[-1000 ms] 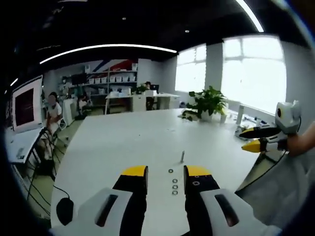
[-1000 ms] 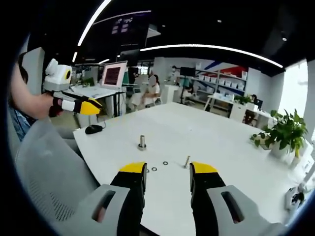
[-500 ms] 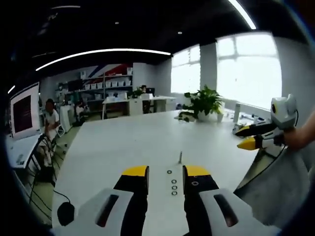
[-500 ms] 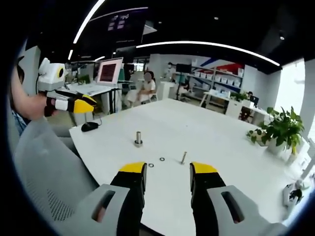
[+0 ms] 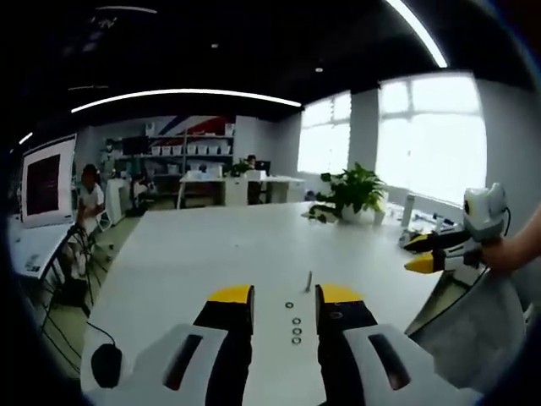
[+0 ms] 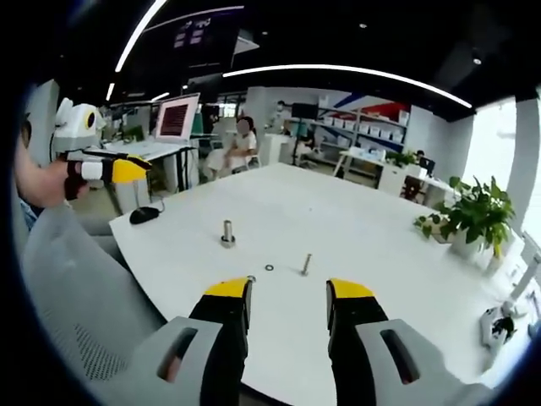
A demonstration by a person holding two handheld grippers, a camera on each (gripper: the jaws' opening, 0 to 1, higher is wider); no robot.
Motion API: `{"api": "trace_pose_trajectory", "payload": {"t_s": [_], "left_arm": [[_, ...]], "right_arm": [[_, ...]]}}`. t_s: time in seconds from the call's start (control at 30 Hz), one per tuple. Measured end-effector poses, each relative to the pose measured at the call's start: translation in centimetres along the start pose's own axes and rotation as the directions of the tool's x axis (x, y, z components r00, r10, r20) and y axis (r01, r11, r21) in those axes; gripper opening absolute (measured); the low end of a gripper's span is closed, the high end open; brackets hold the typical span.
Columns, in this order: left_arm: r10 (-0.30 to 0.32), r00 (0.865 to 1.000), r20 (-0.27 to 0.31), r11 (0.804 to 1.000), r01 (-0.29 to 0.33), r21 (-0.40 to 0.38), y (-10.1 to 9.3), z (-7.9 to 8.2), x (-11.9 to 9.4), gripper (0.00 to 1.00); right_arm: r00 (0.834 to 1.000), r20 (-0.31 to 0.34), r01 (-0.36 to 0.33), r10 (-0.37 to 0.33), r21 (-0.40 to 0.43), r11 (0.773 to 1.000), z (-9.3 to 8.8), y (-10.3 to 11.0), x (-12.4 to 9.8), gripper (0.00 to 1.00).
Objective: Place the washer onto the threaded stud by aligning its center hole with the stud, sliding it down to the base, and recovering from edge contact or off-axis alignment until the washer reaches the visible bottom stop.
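Several small washers [image 5: 296, 323] lie in a short row on the white table [image 5: 211, 254], just ahead of my left gripper [image 5: 285, 296], which is open and holds nothing. A thin threaded stud [image 5: 308, 280] stands upright just beyond them. In the right gripper view the same thin stud [image 6: 306, 265] stands beside one washer [image 6: 269, 267], with a thicker bolt [image 6: 227, 233] upright further left. My right gripper [image 6: 289, 292] hangs open and bare above the table's near edge. Each gripper also appears in the other's view: right gripper [image 5: 427, 252], left gripper [image 6: 106, 168].
A grey chair back [image 6: 80, 292] sits below the table edge. A black mouse [image 6: 144, 215] lies near one corner. A potted plant [image 6: 473, 222] stands at the far side. Seated people, desks and a monitor [image 6: 173, 118] are beyond the table.
Both cameras have drifted slightly, so the table looks a little further off. The studs and washers lie where they were, and both grippers have stayed open.
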State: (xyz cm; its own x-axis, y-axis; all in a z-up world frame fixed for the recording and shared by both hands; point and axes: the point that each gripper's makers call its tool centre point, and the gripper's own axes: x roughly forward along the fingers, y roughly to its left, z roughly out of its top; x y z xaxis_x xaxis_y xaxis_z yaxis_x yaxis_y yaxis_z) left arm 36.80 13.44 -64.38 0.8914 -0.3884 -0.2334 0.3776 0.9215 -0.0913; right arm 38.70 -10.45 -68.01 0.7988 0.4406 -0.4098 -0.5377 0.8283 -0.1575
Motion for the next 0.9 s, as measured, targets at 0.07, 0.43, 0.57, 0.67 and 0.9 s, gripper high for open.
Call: {"api": "trace_pose_trajectory", "payload": {"t_s": [0.07, 0.43, 0.57, 0.67, 0.9], "left_arm": [[-0.014, 1.0, -0.003, 1.0, 0.014, -0.003, -0.2, -0.1, 0.1, 0.27], [-0.015, 0.999, 0.029, 1.0, 0.015, -0.006, -0.2, 0.6, 0.0, 0.25], [-0.016, 1.0, 0.026, 1.0, 0.017, -0.014, -0.3, 0.5, 0.0, 0.25], [-0.017, 0.999, 0.027, 1.0, 0.017, -0.007, -0.3, 0.6, 0.0, 0.25], [-0.017, 0.999, 0.038, 1.0, 0.017, -0.016, -0.3, 0.8, -0.1, 0.25]], "right_arm": [[1.0, 0.0, 0.009, -0.009, 0.003, 1.0, 0.0, -0.1, -0.1, 0.38], [0.999, -0.039, 0.006, -0.006, -0.003, 1.0, -0.8, -0.2, 0.2, 0.39], [0.999, -0.041, 0.004, -0.004, -0.003, 1.0, -0.8, -0.1, 0.2, 0.39], [0.999, -0.044, 0.003, -0.003, 0.0, 1.0, -0.9, -0.1, 0.3, 0.39], [0.997, -0.078, -0.025, 0.025, -0.003, 1.0, -1.4, 0.5, 0.6, 0.38]]}}
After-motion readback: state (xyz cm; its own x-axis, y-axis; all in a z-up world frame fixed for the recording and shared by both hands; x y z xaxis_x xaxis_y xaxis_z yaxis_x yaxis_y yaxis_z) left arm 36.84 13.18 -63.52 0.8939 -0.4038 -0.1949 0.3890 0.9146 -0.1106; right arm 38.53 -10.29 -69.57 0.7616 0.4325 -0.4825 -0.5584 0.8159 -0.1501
